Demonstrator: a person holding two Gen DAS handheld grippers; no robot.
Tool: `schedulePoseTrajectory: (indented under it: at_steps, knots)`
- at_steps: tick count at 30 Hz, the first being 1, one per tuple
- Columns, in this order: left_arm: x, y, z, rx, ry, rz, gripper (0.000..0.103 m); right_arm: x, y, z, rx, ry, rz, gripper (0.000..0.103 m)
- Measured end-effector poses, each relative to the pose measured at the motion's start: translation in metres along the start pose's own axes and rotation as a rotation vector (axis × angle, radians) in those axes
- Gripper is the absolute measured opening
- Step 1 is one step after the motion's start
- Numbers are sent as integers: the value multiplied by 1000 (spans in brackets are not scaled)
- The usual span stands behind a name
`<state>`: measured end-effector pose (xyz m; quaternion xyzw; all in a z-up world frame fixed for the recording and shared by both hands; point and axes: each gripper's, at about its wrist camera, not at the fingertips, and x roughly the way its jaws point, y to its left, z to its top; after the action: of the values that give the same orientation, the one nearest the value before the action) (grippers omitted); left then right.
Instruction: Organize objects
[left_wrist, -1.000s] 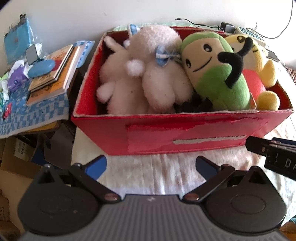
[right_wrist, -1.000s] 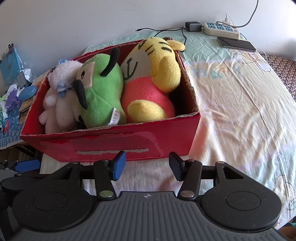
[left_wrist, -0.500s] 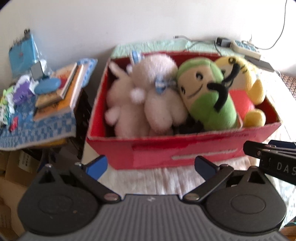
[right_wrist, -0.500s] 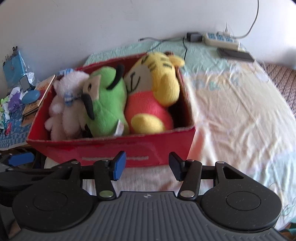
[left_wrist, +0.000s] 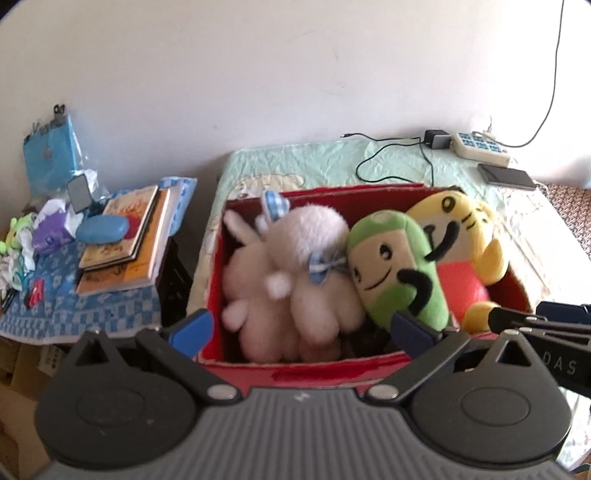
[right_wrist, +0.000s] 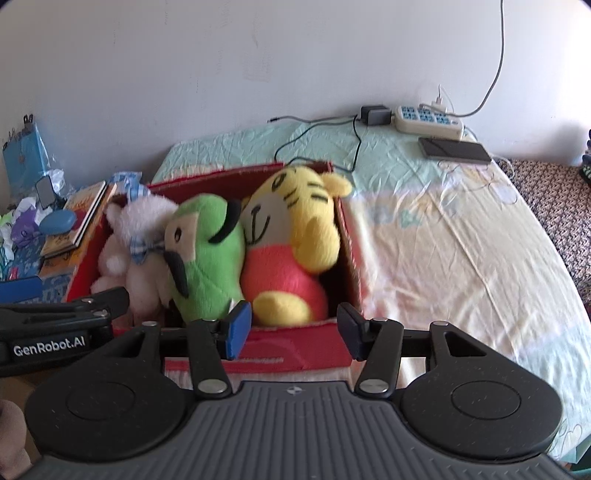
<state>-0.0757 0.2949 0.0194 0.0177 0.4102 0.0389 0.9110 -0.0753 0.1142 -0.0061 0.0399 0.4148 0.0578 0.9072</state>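
Both grippers have pulled up and back compared with a second ago, so I'm looking down into the red box (left_wrist: 314, 373) now instead of straight at its front wall, and more of the bed (right_wrist: 461, 251) and wall shows behind it.

My left gripper (left_wrist: 301, 326) is spread wide with nothing in it, hanging over the near-left part of the box. The right gripper (right_wrist: 293, 328) is also spread and empty, over the near-right rim. Beyond them, all three toys sit packed inside: white plush (left_wrist: 291, 266) on the left, green plush (left_wrist: 395, 269) in the middle, yellow tiger plush (right_wrist: 295, 236) on the right, each pressed against its neighbour.

My guess is the stuffing is done and I'm backing away. To do that well I'd keep both grippers spread and lift clear of the cardboard rim so nothing snags and drags a toy out.

Off to the left, the books (left_wrist: 125, 240) and the blue case (left_wrist: 101, 229) on the side bench look untouched, same as before.
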Motion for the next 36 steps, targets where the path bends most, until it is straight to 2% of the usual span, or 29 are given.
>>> schedulePoseTrajectory:
  at_steps: [8, 16, 36]
  knots:
    - [6, -2, 6, -22, 22, -5, 103, -3, -2, 10, 10, -27, 16, 55]
    - [10, -1, 8, -27, 12, 13, 103, 1, 0, 12, 9, -31, 36, 55]
    - [42, -5, 2, -46, 81, 17, 102, 20, -9, 5, 35, 1, 70, 55]
